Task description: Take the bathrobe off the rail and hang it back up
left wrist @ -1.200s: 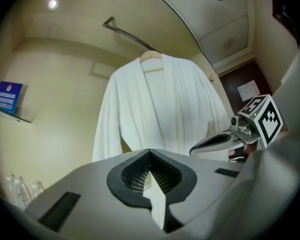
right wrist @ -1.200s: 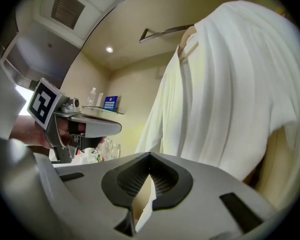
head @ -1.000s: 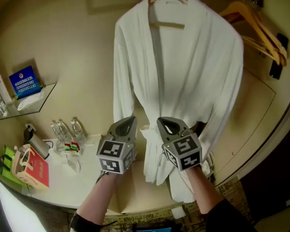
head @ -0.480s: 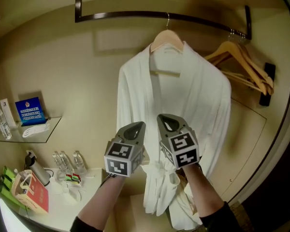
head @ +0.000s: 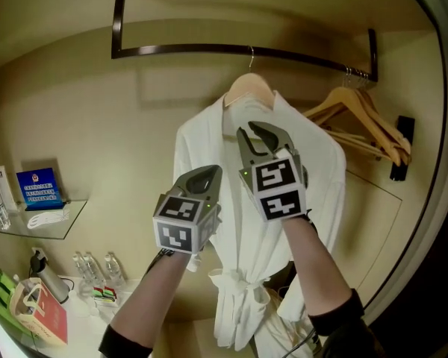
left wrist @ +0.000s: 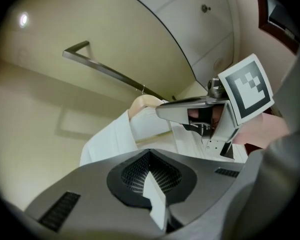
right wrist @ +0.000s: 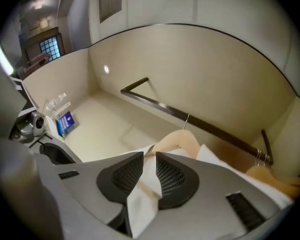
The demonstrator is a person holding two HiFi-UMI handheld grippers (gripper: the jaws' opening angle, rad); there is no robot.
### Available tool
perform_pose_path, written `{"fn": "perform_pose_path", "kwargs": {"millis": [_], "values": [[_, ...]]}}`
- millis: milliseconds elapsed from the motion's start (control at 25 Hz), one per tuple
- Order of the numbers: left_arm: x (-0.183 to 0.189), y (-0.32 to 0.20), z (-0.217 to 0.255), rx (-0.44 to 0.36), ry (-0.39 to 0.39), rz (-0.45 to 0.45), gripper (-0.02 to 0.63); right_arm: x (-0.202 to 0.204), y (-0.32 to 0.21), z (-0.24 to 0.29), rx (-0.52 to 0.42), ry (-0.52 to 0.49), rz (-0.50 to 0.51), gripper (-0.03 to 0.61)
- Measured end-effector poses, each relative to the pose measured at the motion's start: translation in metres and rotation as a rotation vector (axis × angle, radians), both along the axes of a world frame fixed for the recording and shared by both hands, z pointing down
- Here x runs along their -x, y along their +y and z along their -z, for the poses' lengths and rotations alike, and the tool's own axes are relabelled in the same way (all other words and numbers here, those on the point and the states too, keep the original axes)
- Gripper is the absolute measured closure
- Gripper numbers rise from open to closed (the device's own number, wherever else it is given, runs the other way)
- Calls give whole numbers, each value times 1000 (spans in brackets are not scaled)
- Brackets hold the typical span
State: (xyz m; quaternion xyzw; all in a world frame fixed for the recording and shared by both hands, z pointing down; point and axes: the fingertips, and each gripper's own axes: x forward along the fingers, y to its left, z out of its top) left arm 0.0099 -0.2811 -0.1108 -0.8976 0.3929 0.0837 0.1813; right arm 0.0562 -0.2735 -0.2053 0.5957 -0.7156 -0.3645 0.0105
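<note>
A white bathrobe (head: pixel 313 177) hangs on a wooden hanger (head: pixel 248 89) hooked over the dark rail (head: pixel 209 49). My right gripper (head: pixel 256 131) is raised in front of the robe's collar, just below the hanger. Its jaws are opening a little, and in the right gripper view (right wrist: pixel 150 156) the robe's white cloth shows through the narrow gap without being pinched. The hanger (right wrist: pixel 182 140) and rail (right wrist: pixel 190 115) lie just beyond. My left gripper (head: pixel 207 171) is lower and to the left, in front of the robe's sleeve, shut (left wrist: pixel 150 156) on nothing.
Empty wooden hangers (head: pixel 366 118) hang at the rail's right end. A glass shelf (head: pixel 37 226) with a blue sign (head: pixel 39 186) is on the left wall. Below are a counter with bottles (head: pixel 97 271), a kettle (head: pixel 48 278) and a red box (head: pixel 41 315).
Both grippers have risen from the robe's belt height. The right one has climbed furthest, up to the collar, and its jaws have parted slightly. The head view has tilted up to the rail.
</note>
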Motion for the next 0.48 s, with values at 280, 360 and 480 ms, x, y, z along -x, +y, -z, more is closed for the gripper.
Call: {"fn": "perform_pose_path", "kwargs": {"millis": [280,360,480], "values": [[-10,5,50,-80,12,-18,614,-9,1,65,-134,110,-176,336],[-11,4,57,-92,17,-20,614,-16,-6,72,-153,170,-248,318],[-10,0,65,-101,29,-19,614,-25,-19,80,-154,290,-370,289]]}}
